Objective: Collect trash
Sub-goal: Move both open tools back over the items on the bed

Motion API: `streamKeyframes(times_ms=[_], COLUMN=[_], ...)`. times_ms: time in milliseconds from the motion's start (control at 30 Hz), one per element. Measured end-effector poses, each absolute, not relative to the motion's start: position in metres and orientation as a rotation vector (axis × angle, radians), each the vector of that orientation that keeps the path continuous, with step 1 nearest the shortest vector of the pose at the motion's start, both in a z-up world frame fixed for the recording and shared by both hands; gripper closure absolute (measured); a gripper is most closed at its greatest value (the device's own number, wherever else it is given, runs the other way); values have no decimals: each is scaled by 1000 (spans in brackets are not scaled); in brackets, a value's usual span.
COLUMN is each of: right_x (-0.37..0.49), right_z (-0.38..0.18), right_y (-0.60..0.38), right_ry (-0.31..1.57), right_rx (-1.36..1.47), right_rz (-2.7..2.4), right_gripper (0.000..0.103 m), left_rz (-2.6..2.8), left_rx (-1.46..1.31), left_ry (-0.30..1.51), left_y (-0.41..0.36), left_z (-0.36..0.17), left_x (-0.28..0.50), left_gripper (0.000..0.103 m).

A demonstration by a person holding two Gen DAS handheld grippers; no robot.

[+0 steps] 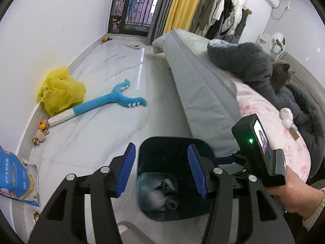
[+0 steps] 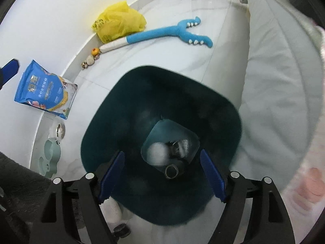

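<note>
A dark teal trash bin (image 1: 162, 148) (image 2: 113, 109) stands on the floor beside the bed. At its bottom lie a crumpled white tissue (image 2: 158, 152) (image 1: 155, 198), a cardboard roll (image 2: 171, 170) and a dark crumpled wrapper (image 2: 179, 146). My right gripper (image 2: 162, 174) is open and empty, held directly above the bin mouth. My left gripper (image 1: 160, 172) is open and empty, above the bin's near side. The right gripper's body (image 1: 258, 148), held in a hand, shows in the left wrist view just right of the bin.
A yellow plastic bag (image 1: 59, 91) (image 2: 117, 23), a blue plush toy (image 1: 113, 99) (image 2: 162, 34), small toys (image 1: 41, 131) and a blue food pouch (image 1: 14, 177) (image 2: 44, 89) lie along the wall. A bed (image 1: 203, 93) with a grey cat (image 1: 280, 75) is at the right. Pet bowls (image 2: 51, 150) sit left of the bin.
</note>
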State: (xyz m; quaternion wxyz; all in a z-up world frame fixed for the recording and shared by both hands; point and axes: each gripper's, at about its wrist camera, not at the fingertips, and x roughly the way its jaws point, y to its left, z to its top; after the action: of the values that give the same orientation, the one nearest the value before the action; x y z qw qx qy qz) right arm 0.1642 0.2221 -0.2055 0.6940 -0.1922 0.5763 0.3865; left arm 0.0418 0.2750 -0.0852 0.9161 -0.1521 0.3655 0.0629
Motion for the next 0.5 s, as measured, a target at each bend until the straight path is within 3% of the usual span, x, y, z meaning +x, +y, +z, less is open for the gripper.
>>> streamKeyframes(times_ms=[500], right_x=[178], right_z=[-118], right_y=[149], right_ry=[1075], right_rx=[-288], right_rz=[867], right_gripper=[21], left_rz=[52], left_rx=[-255], left_ry=[672], left_y=[212], left_z=[-38], left_x=[69], left_gripper=[45])
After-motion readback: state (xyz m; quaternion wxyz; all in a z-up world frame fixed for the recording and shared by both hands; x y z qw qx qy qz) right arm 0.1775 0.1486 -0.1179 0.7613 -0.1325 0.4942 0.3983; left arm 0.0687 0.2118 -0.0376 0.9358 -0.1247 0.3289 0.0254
